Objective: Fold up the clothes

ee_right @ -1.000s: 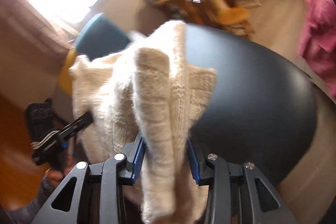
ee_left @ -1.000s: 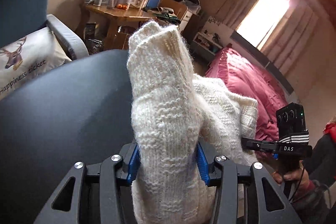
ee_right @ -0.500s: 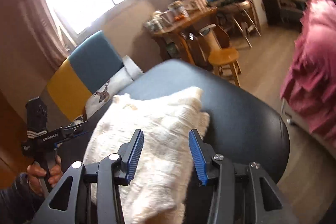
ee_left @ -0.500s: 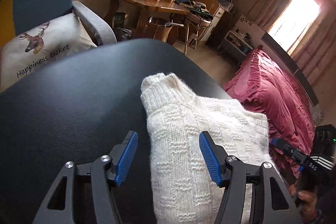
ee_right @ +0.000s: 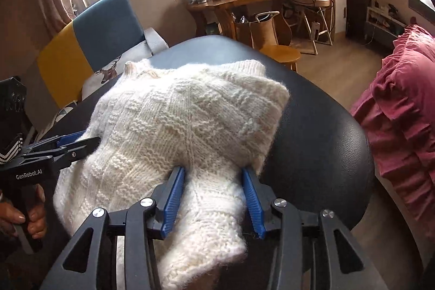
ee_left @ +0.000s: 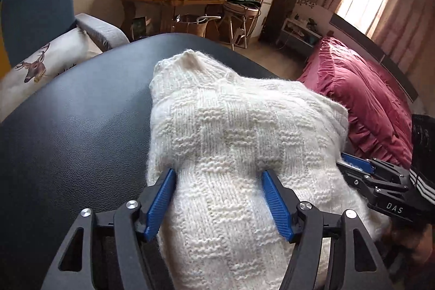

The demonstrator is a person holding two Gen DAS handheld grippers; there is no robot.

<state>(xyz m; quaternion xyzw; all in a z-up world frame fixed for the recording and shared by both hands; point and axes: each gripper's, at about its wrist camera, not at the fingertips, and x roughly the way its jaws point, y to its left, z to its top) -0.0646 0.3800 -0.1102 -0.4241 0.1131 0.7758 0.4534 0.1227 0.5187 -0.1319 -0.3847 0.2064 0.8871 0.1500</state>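
1. A white knitted sweater [ee_left: 239, 143] is seen lying in a folded heap on a dark leather-like table [ee_left: 70, 143], filling the middle of the frame in both views.
2. In the left wrist view, the left gripper [ee_left: 218, 201] is shown at the lower middle with its jaws spread wide; the near part of the sweater lies between the blue pads [ee_left: 160, 204], which touch the knit on either side. Whether the fabric is pinched cannot be told; the jaws look parted rather than clamped.
3. In the right wrist view, the right gripper [ee_right: 213, 200] is shown at the lower middle, its jaws likewise spread, with a narrower fold of the sweater [ee_right: 174, 127] passing between the pads and hanging towards the lens.
4. Only in the left wrist view is the right gripper seen from the side, at the right edge, its tips against the sweater's edge.
5. Only in the right wrist view is a hand [ee_right: 19, 219] seen, at the lower left, wrapped around the handle of the left gripper, and a wooden stool [ee_right: 280, 55] beyond the table.
6. A pink bedspread [ee_left: 364, 102] is seen at the right in both views.
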